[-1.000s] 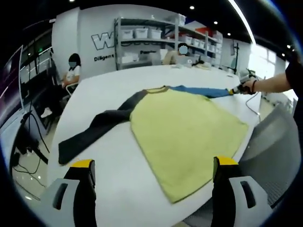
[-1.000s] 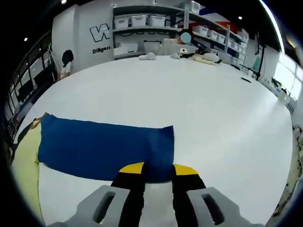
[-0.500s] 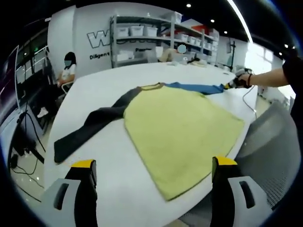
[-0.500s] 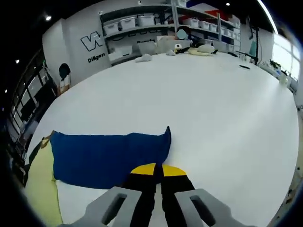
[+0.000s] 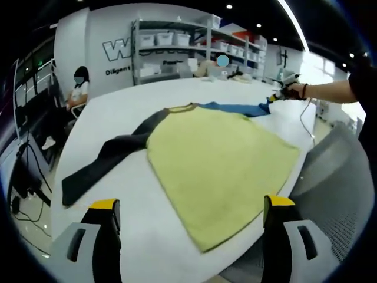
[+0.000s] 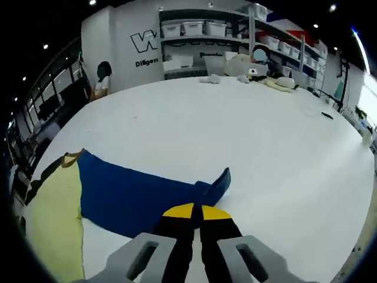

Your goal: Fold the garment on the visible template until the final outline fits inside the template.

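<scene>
**Desk:** What lies on the white table (image 5: 177,97)?

**Photographer:** A long-sleeved garment (image 5: 221,159), spread flat with its yellow body toward the table's near edge and its hem almost at that edge. The dark grey sleeve (image 5: 109,160) stretches away from the body along the table top toward the side where a seated person (image 5: 75,94) waits beyond the table. The blue sleeve (image 6: 135,193) runs the opposite way from the body, across the table.

**Desk:** And the grippers?

**Photographer:** The left gripper (image 5: 191,209) hangs over the table's near edge, short of the hem, jaws spread wide and holding nothing. The right gripper (image 6: 197,211) has its yellow-tipped jaws pressed together on the cuff end of the blue sleeve, which is raised off the table there into a small upturned flap. In the left gripper view a person's hand (image 5: 293,91) holds that gripper at the far end of the sleeve.

**Desk:** Background?

**Photographer:** Shelving (image 5: 177,50) with storage bins stands beyond the table.
</scene>
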A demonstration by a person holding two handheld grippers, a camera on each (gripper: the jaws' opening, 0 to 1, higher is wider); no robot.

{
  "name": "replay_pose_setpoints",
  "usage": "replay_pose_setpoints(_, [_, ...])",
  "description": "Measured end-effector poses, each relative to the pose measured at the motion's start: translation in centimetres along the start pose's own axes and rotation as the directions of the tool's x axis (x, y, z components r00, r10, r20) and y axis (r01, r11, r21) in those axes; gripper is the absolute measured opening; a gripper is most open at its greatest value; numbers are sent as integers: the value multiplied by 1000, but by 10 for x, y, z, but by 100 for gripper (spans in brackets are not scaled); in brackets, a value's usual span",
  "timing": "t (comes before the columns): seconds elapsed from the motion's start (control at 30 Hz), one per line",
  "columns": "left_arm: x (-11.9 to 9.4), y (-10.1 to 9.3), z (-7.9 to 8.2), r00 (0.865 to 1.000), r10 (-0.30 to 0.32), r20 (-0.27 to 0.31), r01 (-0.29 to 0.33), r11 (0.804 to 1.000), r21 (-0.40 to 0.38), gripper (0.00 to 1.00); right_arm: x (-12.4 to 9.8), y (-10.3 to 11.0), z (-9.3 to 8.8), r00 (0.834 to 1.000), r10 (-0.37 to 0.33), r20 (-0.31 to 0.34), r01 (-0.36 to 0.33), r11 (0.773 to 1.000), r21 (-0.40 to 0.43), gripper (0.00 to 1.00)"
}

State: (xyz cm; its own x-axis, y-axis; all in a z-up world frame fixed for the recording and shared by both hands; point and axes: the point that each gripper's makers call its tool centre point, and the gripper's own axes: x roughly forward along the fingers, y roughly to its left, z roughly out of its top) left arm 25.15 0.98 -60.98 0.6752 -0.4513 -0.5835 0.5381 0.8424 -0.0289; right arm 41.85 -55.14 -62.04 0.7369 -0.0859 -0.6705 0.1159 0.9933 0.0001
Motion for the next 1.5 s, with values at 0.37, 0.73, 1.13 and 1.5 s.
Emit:
replay_pose_setpoints(0.37, [-4, -2, 0, 1000, -1, -4, 1, 1000, 5, 96, 6, 47, 22, 995, 95, 21, -93, 993, -79, 0])
replay_pose_setpoints(0.73, [-5, -4, 1, 1000, -4, -10, 4, 1000, 15, 96, 6, 105, 39, 978, 200, 54, -196, 978, -64, 0])
replay_pose_setpoints(1.13, [-3, -8, 2, 1000, -18, -15, 18, 1000, 25, 96, -1, 168, 51, 953, 295, 63, -283, 946, -156, 0])
replay_pose_setpoints(1.5, [-5, -6, 2, 1000, -19, -6, 19, 1000, 12, 96, -8, 221, 58, 926, 371, 65, -351, 913, -209, 0])
